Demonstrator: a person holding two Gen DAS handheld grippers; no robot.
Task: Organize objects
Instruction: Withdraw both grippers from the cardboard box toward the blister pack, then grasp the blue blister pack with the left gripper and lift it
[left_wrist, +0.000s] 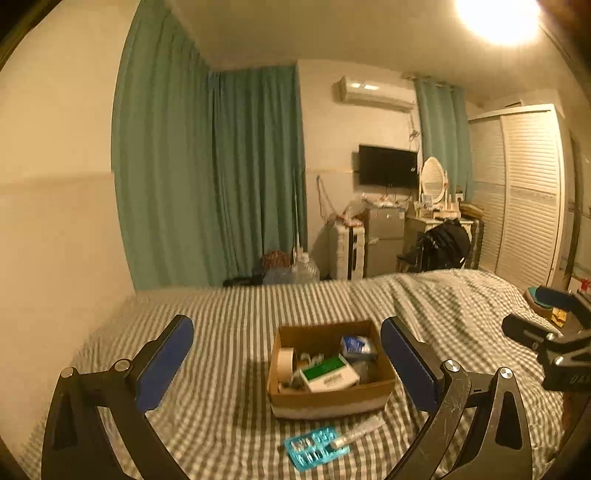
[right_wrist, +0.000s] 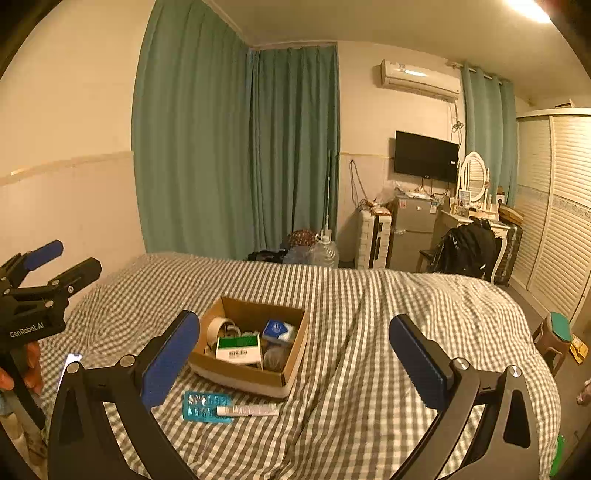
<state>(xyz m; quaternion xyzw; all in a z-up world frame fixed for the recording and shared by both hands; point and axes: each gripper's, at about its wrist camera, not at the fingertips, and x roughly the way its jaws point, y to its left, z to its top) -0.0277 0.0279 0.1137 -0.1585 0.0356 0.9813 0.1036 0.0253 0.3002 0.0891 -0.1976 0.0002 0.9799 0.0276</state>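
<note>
I hold my left gripper (left_wrist: 286, 363) and right gripper (right_wrist: 293, 363) above the grey-checked bedspread (right_wrist: 369, 314), both claws spread wide with nothing between them. The open brown cardboard box (left_wrist: 328, 400) sits ahead, a green-and-white carton (left_wrist: 328, 373) inside. A teal blister pack (right_wrist: 207, 406) and white tube (right_wrist: 247, 410) lie touching, just before it.

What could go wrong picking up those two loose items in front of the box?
1. The white tube lies partly on the teal blister pack; grabbing either may drag the other.
2. Both lie flat on the wrinkled checked bedsheet, so fingers could pinch fabric.
3. The cardboard box already looks crowded; the left gripper and right gripper, both open, could collide over it.
</note>
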